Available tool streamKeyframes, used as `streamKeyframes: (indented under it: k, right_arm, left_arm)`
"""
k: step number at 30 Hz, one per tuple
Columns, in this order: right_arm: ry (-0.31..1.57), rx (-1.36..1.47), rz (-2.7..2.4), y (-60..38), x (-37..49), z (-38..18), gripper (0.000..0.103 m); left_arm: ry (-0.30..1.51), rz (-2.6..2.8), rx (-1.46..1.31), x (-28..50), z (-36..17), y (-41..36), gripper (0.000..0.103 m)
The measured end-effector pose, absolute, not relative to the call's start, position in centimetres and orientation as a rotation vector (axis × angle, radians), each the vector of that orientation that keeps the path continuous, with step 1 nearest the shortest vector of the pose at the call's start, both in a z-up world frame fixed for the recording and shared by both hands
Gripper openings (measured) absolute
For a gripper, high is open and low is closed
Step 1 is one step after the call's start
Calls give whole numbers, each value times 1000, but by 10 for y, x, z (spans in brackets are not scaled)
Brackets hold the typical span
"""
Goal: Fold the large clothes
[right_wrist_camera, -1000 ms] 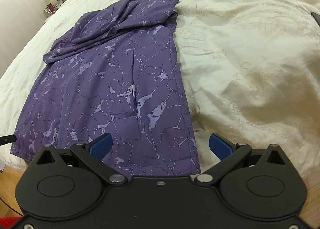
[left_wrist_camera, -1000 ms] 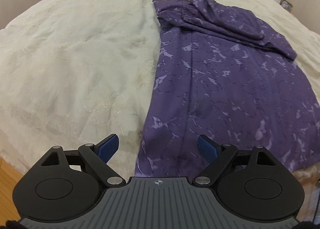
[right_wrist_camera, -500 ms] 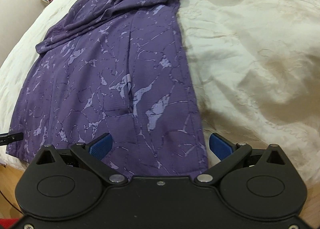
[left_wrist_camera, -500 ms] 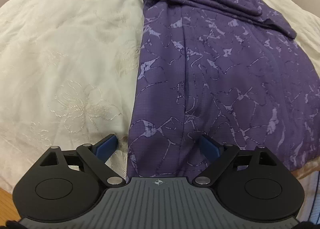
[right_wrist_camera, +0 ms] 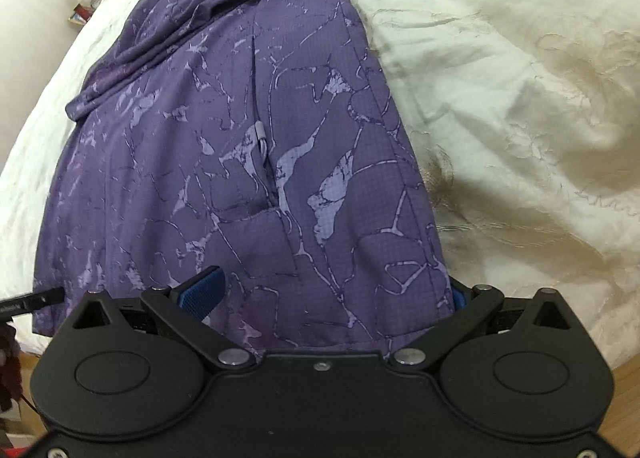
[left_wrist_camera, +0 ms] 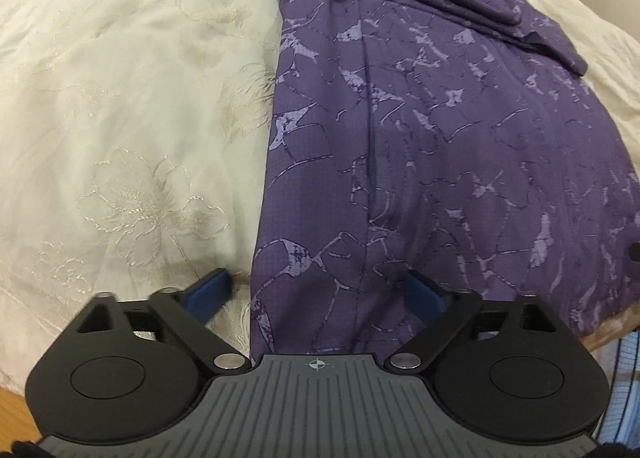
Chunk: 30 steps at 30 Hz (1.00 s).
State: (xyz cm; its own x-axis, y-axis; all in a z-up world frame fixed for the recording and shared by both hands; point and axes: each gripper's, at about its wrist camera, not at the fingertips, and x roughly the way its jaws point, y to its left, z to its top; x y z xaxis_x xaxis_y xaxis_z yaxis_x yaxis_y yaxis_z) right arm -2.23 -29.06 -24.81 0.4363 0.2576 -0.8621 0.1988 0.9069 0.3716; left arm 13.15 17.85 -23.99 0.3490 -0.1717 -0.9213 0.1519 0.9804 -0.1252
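Observation:
A purple garment with a pale marbled print (left_wrist_camera: 440,118) lies flat on a cream bed, its sleeves folded across the far end. It also shows in the right wrist view (right_wrist_camera: 260,146), with a zip pocket near the middle. My left gripper (left_wrist_camera: 318,292) is open, its blue pads either side of the garment's near left hem corner. My right gripper (right_wrist_camera: 332,294) is open over the near right hem corner; the cloth edge hides most of its right pad.
The cream embroidered bedspread (left_wrist_camera: 120,118) spreads wide on both sides of the garment (right_wrist_camera: 520,98). The bed's near edge and wooden floor (right_wrist_camera: 624,382) lie just below the grippers. A bedside shelf with small items (right_wrist_camera: 82,6) stands far back left.
Both grippers have moved forward and down to the garment's near hem, which now lies between their open pads. The garment has not moved.

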Motion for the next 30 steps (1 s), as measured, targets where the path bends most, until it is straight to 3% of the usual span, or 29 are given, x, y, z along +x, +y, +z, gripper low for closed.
streamKeyframes:
  k: [3, 5, 7, 8, 13, 22, 30]
  right_arm:
    - [1137, 478, 17, -292, -21, -242, 94]
    - [1154, 487, -12, -293, -20, -239, 68]
    - [1169, 507, -6, -294, -20, -238, 52]
    - [1167, 507, 9, -294, -21, -236, 23]
    - [1099, 567, 88, -300, -28, -212, 18]
    - [855, 667, 95, -332, -15, -141, 14]
    - [733, 726, 54, -342, 39, -118, 14]
  left_arm:
    - [1187, -236, -47, 127, -234, 180, 58]
    - [1183, -238, -52, 125, -229, 178, 45]
    - [1176, -238, -45, 123, -224, 176, 33]
    - [1174, -240, -53, 123, -222, 177, 26]
    - [1154, -241, -222, 124, -203, 199, 6]
    - [985, -223, -485, 146, -143, 233, 6]
    - [830, -194, -602, 207, -109, 237, 6]
